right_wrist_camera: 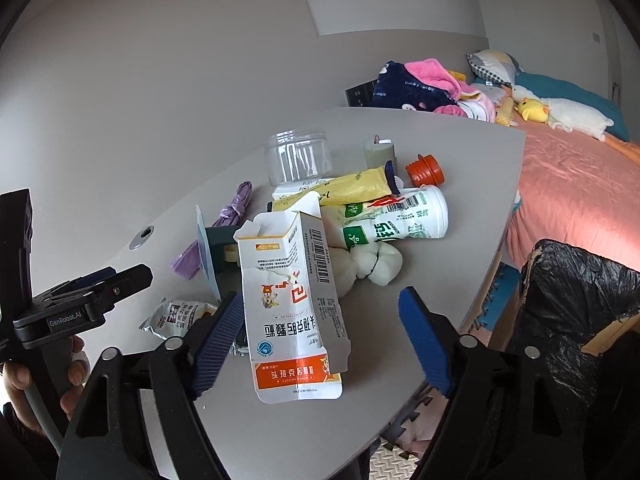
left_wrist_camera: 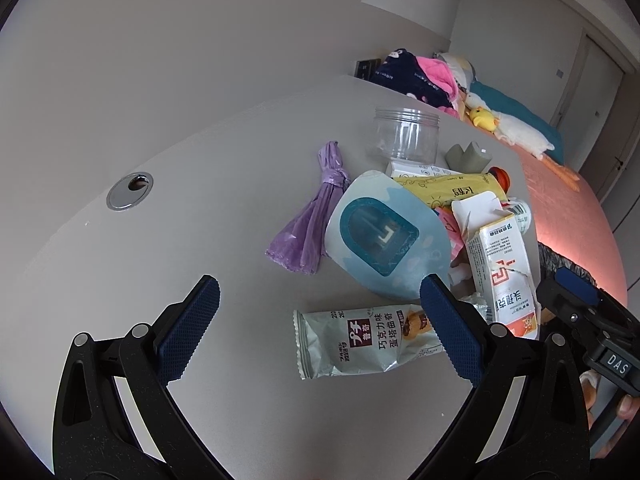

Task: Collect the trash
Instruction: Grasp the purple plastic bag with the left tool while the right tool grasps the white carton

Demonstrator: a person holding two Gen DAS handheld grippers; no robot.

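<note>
The left claw [left_wrist_camera: 320, 312] hangs released over the grey table [left_wrist_camera: 180, 216], with the snack wrapper [left_wrist_camera: 360, 340] lying flat between its spread fingers. The right claw [right_wrist_camera: 322, 320] is likewise released, and the torn white carton [right_wrist_camera: 292, 300] lies between its fingers, touching neither. Farther off sits a clear jar [right_wrist_camera: 298, 158] with nothing visible inside. Off the table's right edge stands a bin with a black liner [right_wrist_camera: 576, 292]; its contents cannot be made out.

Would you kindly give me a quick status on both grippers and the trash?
Left gripper open over snack wrapper. Right gripper open around torn medicine box. Nothing gripped. Bin bag open at right.
</note>
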